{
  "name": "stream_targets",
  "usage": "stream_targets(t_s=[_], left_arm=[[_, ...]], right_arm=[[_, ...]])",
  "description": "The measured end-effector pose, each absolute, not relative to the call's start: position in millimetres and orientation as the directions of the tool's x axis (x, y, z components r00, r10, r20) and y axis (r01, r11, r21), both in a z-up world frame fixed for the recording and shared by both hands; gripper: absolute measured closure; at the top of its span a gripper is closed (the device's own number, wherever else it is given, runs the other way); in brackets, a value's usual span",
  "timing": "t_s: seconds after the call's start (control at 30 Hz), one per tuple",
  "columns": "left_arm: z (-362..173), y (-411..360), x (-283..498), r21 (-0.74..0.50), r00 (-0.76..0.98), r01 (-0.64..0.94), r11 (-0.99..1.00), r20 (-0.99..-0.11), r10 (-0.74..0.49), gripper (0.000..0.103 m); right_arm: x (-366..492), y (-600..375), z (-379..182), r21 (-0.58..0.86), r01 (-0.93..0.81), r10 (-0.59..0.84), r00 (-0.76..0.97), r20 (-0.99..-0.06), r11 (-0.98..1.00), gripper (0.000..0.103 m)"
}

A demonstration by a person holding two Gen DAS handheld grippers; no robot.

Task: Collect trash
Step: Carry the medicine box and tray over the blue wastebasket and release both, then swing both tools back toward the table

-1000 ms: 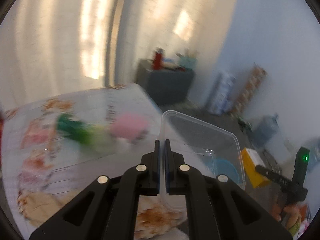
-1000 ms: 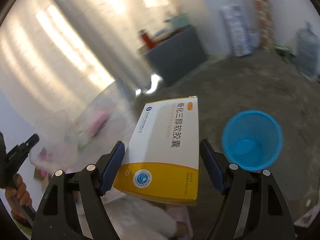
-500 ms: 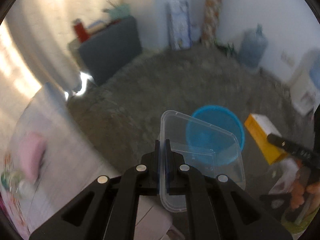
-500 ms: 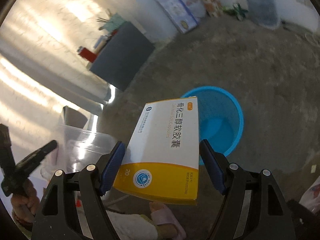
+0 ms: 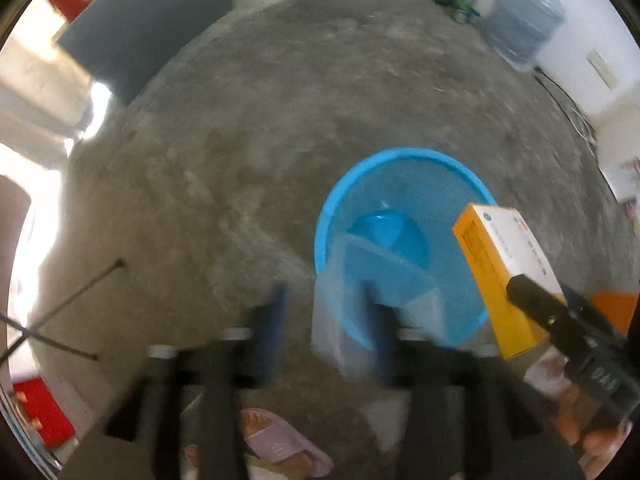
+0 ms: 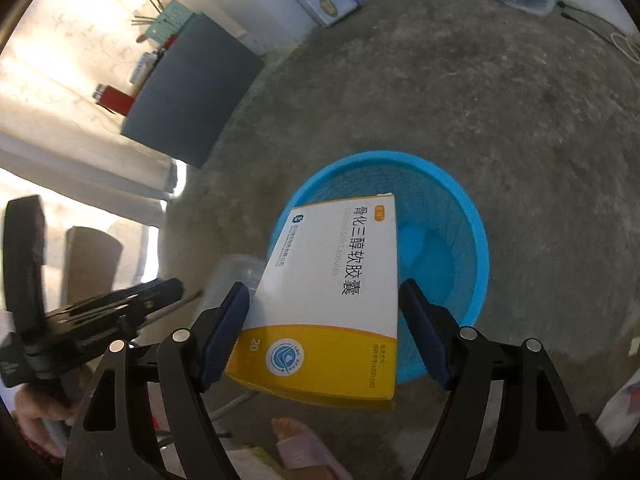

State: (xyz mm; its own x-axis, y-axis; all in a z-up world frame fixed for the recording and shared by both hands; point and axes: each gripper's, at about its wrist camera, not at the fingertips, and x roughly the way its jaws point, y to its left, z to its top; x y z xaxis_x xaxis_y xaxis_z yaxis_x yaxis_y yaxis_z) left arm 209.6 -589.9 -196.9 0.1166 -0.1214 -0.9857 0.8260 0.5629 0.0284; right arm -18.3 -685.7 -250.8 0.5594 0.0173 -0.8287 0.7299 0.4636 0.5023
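A blue mesh bin (image 5: 400,154) stands on the concrete floor below both grippers. My left gripper (image 5: 324,328) points straight down at the bin's near rim, blurred, its jaws opening. A clear plastic container (image 5: 352,280) hangs loose over that rim, partly overlapping the right finger, with no pad pressing on it. My right gripper (image 6: 324,332) is shut on a white and yellow medicine box (image 6: 332,288), held tilted above the bin (image 6: 380,158). The box (image 5: 504,264) also shows at the right of the left wrist view. The left gripper (image 6: 100,320) and the container (image 6: 236,272) sit left of the box.
A dark cabinet (image 6: 188,96) with items on top stands by the wall. A large water jug (image 5: 524,28) and boxes line the far wall. A foot in a pink slipper (image 5: 280,448) is just below the grippers. Thin metal rods (image 5: 68,308) lie at the left.
My left gripper swung from the table to above the bin and sank; its shut jaws have parted and let the container go. My right gripper came down over the bin, still holding the box.
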Motion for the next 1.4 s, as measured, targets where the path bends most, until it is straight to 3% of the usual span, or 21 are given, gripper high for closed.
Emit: stream_targets(t_s=[0.27,0.5,0.67,0.97,1.2,1.4], left_arm=[[-168.4,-569.8,206.3,0.007,0.137,0.831,0.556,-0.972,-0.192,0.045],[-112.3,-541.0,191.0,-0.029,0.152,0.833,0.553,-0.948,-0.279,0.045],[-56.7,-495.1,179.4,-0.129,0.128,0.816,0.564,-0.910,-0.394,0.038],[11.8,-382.9,164.9,-0.227,0.182,0.756,0.614,-0.829,-0.529,0.024],[49.3,-287.1,152.6,-0.260,0.332,0.688,0.677,-0.718,-0.612,0.023],[58.0,-218.2,124.0,-0.117,0.468,0.689,0.716,-0.683,-0.561,0.021]], right_arm=[[-0.4,-696.6,-293.0,0.403,0.758,0.008,0.466,-0.885,0.512,0.030],[-0.3,-693.8,-303.4,0.297,0.784,-0.035,0.376,-0.926,0.545,0.028],[-17.4,-689.2,-292.9,0.265,0.794,-0.075,0.362,-0.929,0.546,0.028],[-72.7,-669.0,-244.7,0.304,0.798,-0.133,0.427,-0.894,0.520,0.028],[-85.7,-627.7,-190.2,0.320,0.760,-0.164,0.484,-0.859,0.566,0.028],[-69.9,-570.9,-135.2,0.317,0.662,-0.164,0.558,-0.813,0.679,0.016]])
